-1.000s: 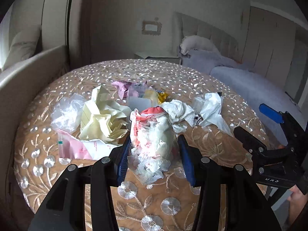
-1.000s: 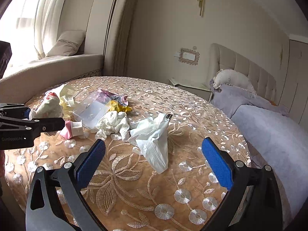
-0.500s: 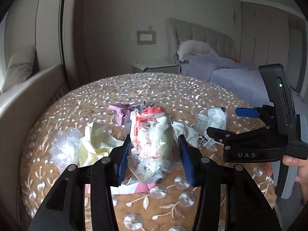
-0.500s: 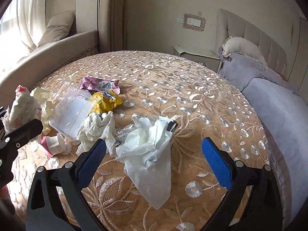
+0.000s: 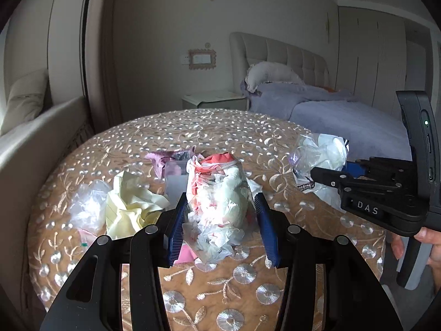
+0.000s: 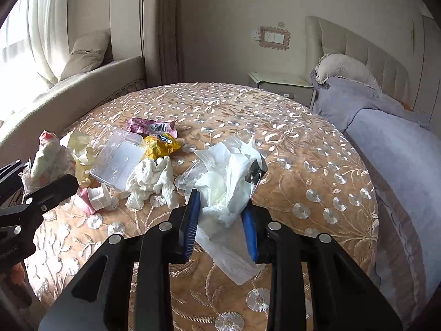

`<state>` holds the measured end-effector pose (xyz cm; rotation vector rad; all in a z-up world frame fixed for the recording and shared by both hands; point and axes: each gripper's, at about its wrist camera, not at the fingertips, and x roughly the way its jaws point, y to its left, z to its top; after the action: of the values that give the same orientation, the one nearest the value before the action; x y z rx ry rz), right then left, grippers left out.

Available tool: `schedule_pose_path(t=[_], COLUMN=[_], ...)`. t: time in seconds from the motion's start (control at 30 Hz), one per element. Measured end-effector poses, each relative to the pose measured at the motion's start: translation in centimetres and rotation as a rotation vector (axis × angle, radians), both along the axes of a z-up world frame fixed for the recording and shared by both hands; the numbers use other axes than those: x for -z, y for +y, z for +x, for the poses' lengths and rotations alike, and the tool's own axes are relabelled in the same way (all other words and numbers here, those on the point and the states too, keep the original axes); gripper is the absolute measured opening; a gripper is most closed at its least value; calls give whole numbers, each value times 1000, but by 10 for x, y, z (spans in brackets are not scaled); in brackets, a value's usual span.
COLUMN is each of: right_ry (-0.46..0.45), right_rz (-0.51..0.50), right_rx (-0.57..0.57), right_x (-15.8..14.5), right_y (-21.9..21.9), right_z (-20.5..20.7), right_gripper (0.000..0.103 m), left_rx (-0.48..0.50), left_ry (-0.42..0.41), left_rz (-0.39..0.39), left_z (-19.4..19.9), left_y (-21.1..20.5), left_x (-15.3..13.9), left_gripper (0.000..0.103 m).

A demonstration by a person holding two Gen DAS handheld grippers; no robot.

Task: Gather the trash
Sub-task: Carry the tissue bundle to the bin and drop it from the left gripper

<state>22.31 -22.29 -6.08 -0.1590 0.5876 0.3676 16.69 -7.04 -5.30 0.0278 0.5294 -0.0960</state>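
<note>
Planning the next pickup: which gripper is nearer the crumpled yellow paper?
Left. The left gripper, shut on a trash bag, sits right beside the yellow paper; the right gripper holds tissue farther across the table.

Each camera sits low behind its own gripper and looks forward along the two fingers, across the round table (image 5: 209, 129) toward the bed (image 5: 344, 115). The left view sits very close to the trash pile and sees the right gripper (image 5: 344, 169) at its right side. The right view looks from farther right, sees the same table (image 6: 303, 149) and bed (image 6: 399, 143), and catches the left gripper (image 6: 49, 171) at its left edge.
</note>
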Motion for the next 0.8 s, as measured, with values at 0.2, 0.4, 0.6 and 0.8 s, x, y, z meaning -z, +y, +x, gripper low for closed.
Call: schedule_pose_path(t=[0.2, 0.4, 0.6, 0.8], right_ry=[-112, -152, -145, -148], right_rz=[27, 12, 23, 41], right_rx=[55, 102, 170, 238], right_x=[-17, -12, 2, 15], right_y=[-41, -69, -93, -118], right_z=[-74, -138, -180, -218], right_gripper=[31, 31, 31, 31], left_rx=[84, 176, 269, 371], left_ry=[-5, -4, -24, -17], left_rz=[-32, -45, -26, -14], left_z=[-24, -56, -93, -122], left_y=[-28, -65, -106, -146], left_x=[-2, 3, 10, 27], left_gripper=[47, 47, 47, 47])
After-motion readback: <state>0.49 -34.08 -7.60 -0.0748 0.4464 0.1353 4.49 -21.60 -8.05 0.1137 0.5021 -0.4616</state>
